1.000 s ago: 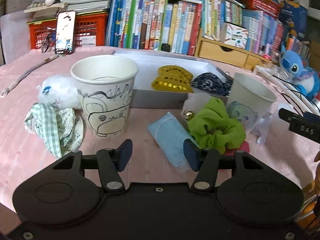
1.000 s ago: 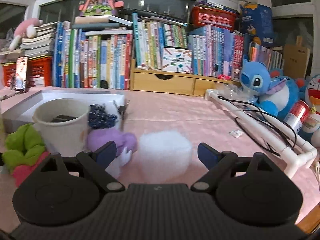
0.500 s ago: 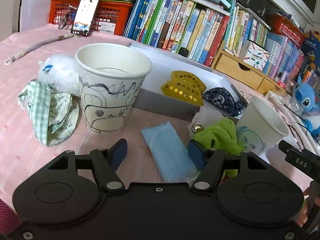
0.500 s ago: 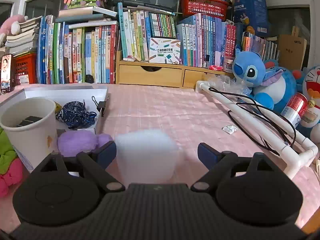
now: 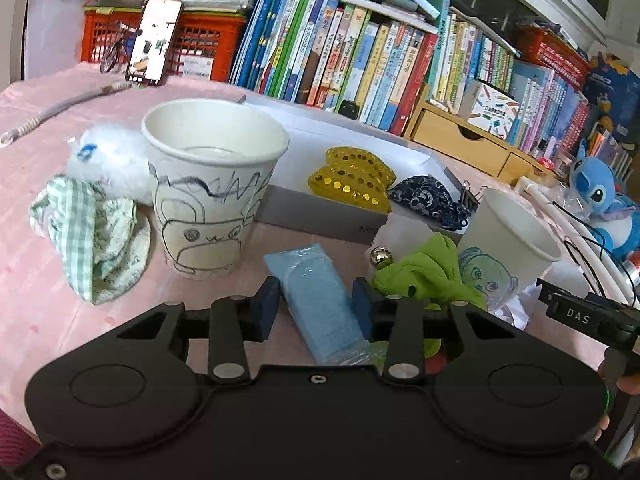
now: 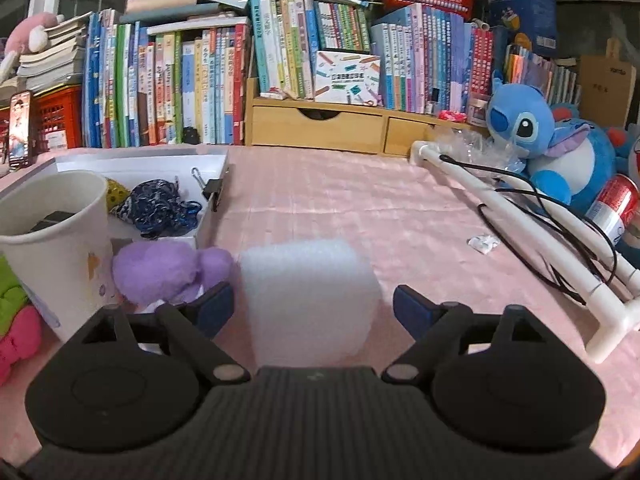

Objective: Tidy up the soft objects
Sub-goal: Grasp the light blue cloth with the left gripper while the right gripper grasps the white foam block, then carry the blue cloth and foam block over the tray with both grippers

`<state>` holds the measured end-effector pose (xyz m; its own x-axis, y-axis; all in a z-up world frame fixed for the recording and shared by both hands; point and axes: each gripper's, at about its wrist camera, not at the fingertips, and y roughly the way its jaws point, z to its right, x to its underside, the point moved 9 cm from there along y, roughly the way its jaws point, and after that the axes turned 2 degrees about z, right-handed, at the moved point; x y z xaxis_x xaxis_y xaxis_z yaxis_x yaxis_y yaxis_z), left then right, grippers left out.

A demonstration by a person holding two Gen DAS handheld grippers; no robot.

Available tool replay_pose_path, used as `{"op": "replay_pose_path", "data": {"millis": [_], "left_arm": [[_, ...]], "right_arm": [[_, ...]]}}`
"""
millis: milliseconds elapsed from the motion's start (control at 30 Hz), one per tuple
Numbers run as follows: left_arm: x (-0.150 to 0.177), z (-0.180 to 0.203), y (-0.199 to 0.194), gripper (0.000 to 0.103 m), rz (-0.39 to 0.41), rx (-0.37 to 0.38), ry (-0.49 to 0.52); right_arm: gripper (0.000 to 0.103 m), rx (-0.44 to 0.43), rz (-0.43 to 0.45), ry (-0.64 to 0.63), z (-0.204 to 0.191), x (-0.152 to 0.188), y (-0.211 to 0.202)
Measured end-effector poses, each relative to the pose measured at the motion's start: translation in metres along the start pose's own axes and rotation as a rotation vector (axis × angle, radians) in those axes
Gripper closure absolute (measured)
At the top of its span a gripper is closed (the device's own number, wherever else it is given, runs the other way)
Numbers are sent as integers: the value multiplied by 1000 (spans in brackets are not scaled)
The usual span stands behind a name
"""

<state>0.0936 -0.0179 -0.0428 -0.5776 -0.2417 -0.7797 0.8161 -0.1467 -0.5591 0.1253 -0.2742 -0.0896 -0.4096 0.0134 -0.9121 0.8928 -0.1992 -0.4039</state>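
A light blue soft pack (image 5: 316, 292) lies on the pink cloth in front of a white doodled paper cup (image 5: 212, 184). My left gripper (image 5: 314, 304) is closing on the pack, both blue pads against its sides. In the right wrist view a white foam block (image 6: 308, 292) stands between the pads of my right gripper (image 6: 314, 310). Its jaws are closing, with a small gap left on each side. Beside the block lies a purple plush (image 6: 168, 268). A green cloth (image 5: 428, 272) is bunched against a second paper cup (image 5: 508, 248).
A white box (image 5: 360, 140) holds a gold sequined piece (image 5: 352, 180) and a dark blue patterned cloth (image 5: 428, 200). A checked green cloth (image 5: 92, 236) and white fluff (image 5: 108, 156) lie left of the doodled cup. A white pipe frame (image 6: 520, 232), cables and a blue plush (image 6: 536, 148) line the right side.
The left jaws widened slightly, then narrowed onto the blue pack. The right gripper shifted so the foam block sits centred between its jaws, which came in a little.
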Motion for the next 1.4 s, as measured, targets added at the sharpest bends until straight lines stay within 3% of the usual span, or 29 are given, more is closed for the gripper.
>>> {"op": "replay_pose_path", "data": {"millis": [133,233,567,967,1167,1300,1400], "left_arm": [[-3,4,-7,68,18,0,54],[-6,8,-13,68,37,2,87],[-30,27,-38,69,103,55,164],[-100,41,-49,69,122,143,205],[-133,45,-45,69,143,139,229],[-150,45,-31,69,107,140,228],[-160,42,-11,69,29,147,198]], "right_arm": [[35,-12,-5,-1,-4,2,-2],[37,-17,5,-3,-6,1,-5],[37,-26,87,6,-4,-25,-27],[37,-111,158,7,-17,-76,-46],[37,-171,173,-12,-34,-100,-48],[37,-213,154,4,-43,-114,-42],[37,-248,127,18,-50,-122,-34]]}}
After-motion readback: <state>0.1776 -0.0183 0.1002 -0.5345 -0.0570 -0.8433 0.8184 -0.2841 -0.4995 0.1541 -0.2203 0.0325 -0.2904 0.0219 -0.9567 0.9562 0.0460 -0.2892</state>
